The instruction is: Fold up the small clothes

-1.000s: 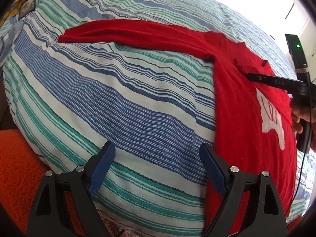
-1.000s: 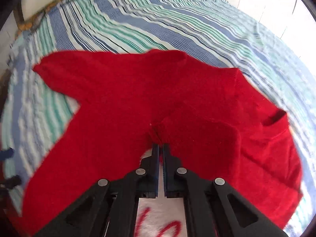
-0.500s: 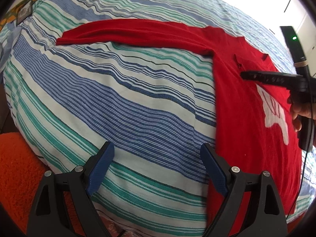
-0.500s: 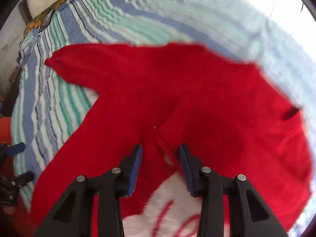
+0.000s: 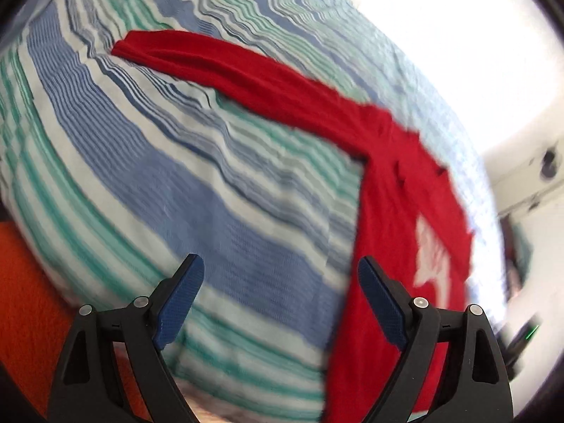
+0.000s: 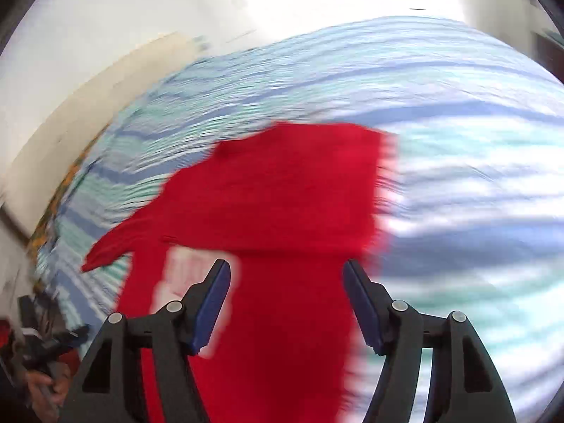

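Both views blurred. Red shirt (image 5: 391,190) lies flat on striped bed (image 5: 197,183). Left view: one sleeve runs to upper left of frame, body down right side w/ white print. Left gripper (image 5: 281,299) jaws wide apart, empty, over bed at lower centre, right finger at shirt's left edge. Right view: right gripper (image 6: 286,301) jaws apart, empty, above shirt (image 6: 282,204), which fills frame centre to bottom.
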A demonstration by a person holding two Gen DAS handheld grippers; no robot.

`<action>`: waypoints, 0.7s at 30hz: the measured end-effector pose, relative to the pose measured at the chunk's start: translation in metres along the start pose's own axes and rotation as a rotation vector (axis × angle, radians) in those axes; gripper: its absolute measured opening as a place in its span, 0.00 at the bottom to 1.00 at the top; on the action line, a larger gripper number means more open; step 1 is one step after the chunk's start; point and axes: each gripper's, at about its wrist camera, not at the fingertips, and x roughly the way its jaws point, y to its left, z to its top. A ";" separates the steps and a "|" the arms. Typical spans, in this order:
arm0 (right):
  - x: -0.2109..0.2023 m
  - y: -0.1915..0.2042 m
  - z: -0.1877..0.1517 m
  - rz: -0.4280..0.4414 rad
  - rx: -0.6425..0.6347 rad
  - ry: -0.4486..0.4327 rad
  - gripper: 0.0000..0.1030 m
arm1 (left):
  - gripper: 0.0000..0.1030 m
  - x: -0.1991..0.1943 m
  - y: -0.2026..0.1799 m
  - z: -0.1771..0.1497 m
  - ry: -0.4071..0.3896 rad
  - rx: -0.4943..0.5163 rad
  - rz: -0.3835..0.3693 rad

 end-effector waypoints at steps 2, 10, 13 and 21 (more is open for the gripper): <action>-0.015 -0.044 -0.023 -0.060 0.080 0.029 0.67 | 0.87 0.002 0.018 0.032 -0.024 -0.108 -0.060; -0.033 -0.091 -0.052 -0.071 0.175 -0.031 0.69 | 0.80 0.030 0.137 0.118 -0.125 -0.562 -0.138; -0.024 -0.083 -0.054 -0.098 0.110 -0.033 0.77 | 0.77 0.036 0.151 0.137 -0.149 -0.580 -0.148; -0.014 -0.078 -0.059 -0.125 0.056 -0.030 0.83 | 0.04 0.046 0.168 0.148 -0.189 -0.592 -0.034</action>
